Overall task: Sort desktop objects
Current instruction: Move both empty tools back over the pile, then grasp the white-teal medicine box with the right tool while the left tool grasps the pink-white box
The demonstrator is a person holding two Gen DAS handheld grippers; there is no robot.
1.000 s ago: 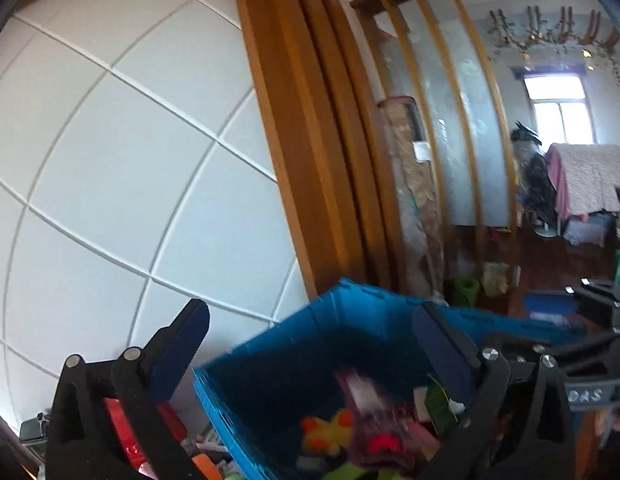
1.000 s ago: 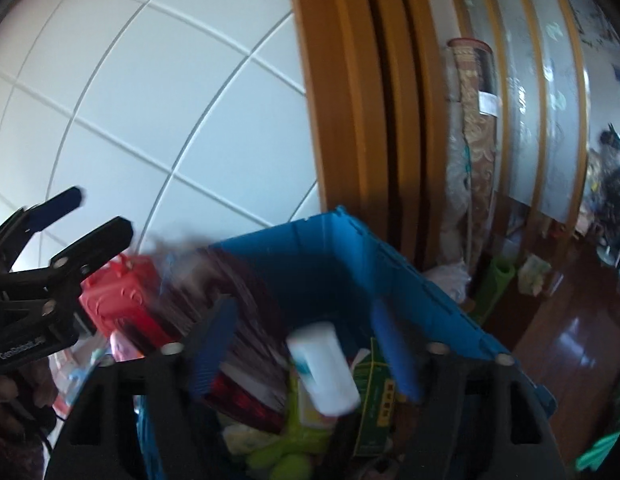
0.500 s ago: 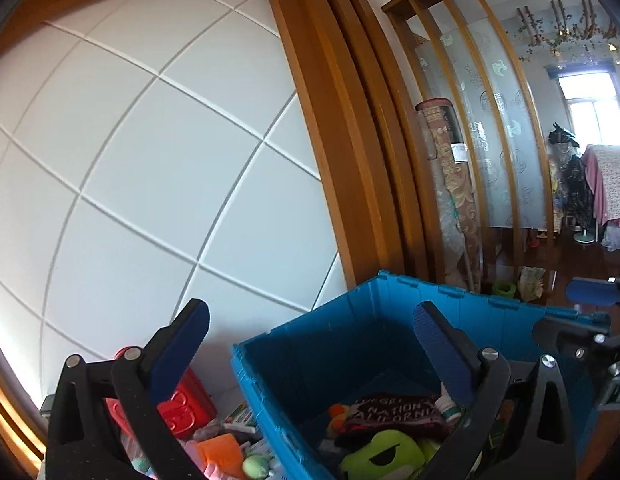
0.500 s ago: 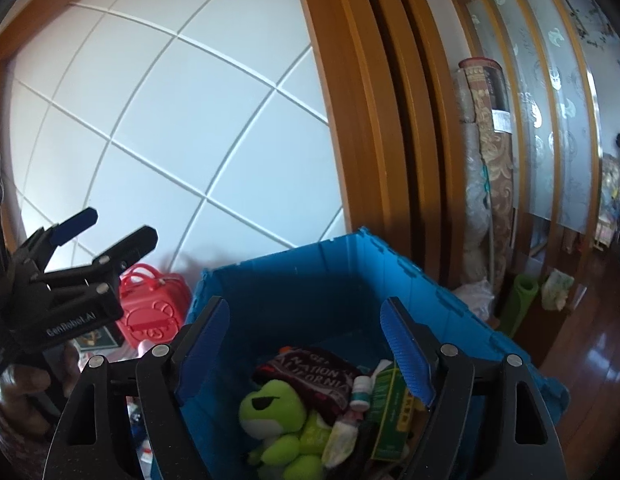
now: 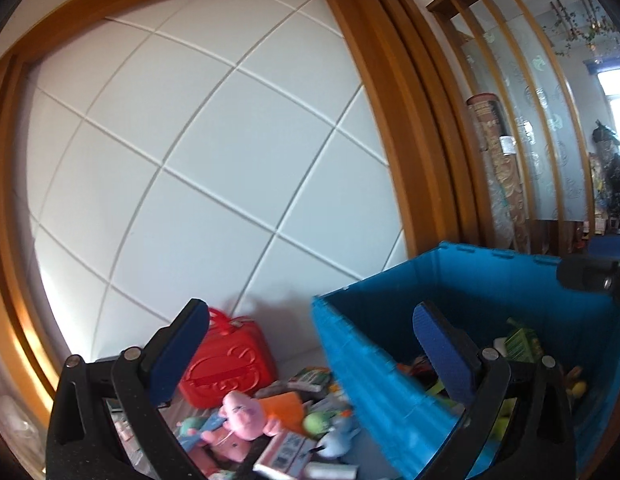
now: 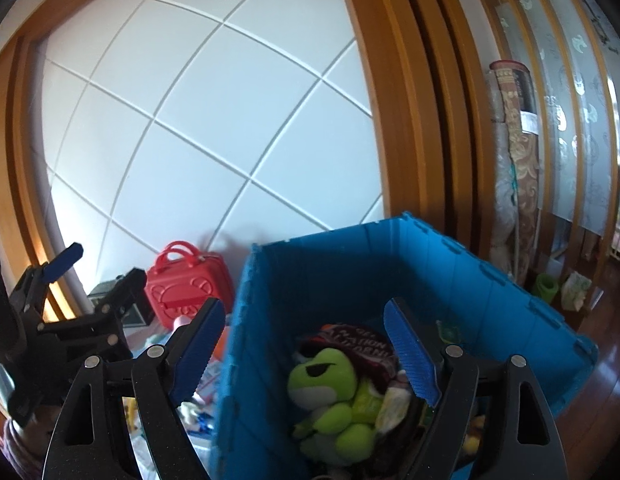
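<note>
A blue plastic crate (image 5: 361, 356) (image 6: 349, 264) holds a green frog plush (image 6: 329, 380), a dark printed pouch (image 6: 361, 340) and other items. Left of it on the table lie a red toy case (image 5: 230, 364) (image 6: 186, 284), a pink pig plush (image 5: 242, 408), an orange item (image 5: 284, 406) and small packets. My left gripper (image 5: 310, 344) is open and empty, above the crate's left wall and the loose pile. My right gripper (image 6: 300, 344) is open and empty above the crate's left side. The left gripper also shows in the right wrist view (image 6: 90, 276).
A white panelled wall (image 5: 214, 168) with a wooden frame (image 5: 393, 120) stands right behind the table. A rolled rug (image 6: 517, 160) and a slatted screen (image 5: 541, 112) are at the right, over a dark wood floor (image 6: 605, 368).
Both grippers have swung left and pulled back from the crate. An item dropped from the right gripper a second ago now lies in the crate. The loose pile left of the crate has come into view.
</note>
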